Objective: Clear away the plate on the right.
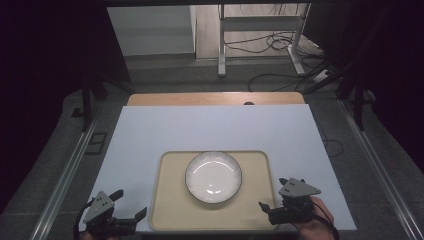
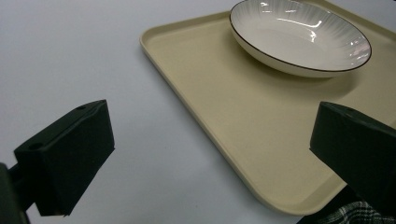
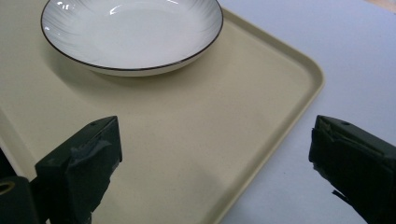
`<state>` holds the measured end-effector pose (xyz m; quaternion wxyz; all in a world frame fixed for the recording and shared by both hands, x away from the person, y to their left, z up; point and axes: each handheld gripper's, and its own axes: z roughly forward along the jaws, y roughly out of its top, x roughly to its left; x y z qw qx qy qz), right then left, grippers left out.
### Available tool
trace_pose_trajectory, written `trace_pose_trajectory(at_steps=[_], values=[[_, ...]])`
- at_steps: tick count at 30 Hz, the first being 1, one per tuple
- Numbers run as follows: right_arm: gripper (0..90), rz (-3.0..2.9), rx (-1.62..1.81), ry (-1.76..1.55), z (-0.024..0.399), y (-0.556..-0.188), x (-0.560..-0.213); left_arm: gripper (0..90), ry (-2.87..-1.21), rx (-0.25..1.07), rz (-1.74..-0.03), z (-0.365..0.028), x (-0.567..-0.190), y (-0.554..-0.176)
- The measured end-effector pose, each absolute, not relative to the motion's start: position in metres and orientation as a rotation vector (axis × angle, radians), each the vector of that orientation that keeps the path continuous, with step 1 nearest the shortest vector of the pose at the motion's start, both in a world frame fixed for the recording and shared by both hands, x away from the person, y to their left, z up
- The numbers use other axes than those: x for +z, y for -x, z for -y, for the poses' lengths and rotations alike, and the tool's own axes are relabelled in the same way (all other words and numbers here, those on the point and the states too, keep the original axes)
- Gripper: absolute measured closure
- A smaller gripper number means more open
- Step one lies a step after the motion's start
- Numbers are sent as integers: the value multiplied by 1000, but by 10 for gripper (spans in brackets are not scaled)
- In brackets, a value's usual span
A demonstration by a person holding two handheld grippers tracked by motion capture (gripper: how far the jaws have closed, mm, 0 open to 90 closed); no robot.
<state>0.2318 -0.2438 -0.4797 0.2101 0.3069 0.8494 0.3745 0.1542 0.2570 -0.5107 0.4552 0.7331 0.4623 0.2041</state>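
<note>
White plate (image 1: 213, 177), beige tray (image 1: 172, 210), jaws apart

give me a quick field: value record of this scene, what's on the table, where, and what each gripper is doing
surface: white board laid over a wooden table
tray: beige tray at the near middle of the board, flat
plate: white plate with a dark rim, on the tray, towards its far side, upright and empty
left gripper: left gripper near the tray's near left corner, jaws wide apart, holding nothing
right gripper: right gripper at the tray's near right corner, jaws wide apart, holding nothing
contact: neither gripper touches the plate
</note>
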Motion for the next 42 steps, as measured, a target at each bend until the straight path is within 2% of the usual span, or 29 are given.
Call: trace_pose_trajectory(at_steps=[21,42], values=[[69,-2293,1087,-960,262,-224,-478,0,-1812,502,-1141,-257,-511,-154],[30,-2320,1030,-1047,286,-209,-491,0,-1813,502,-1142,-257,-511,-154]])
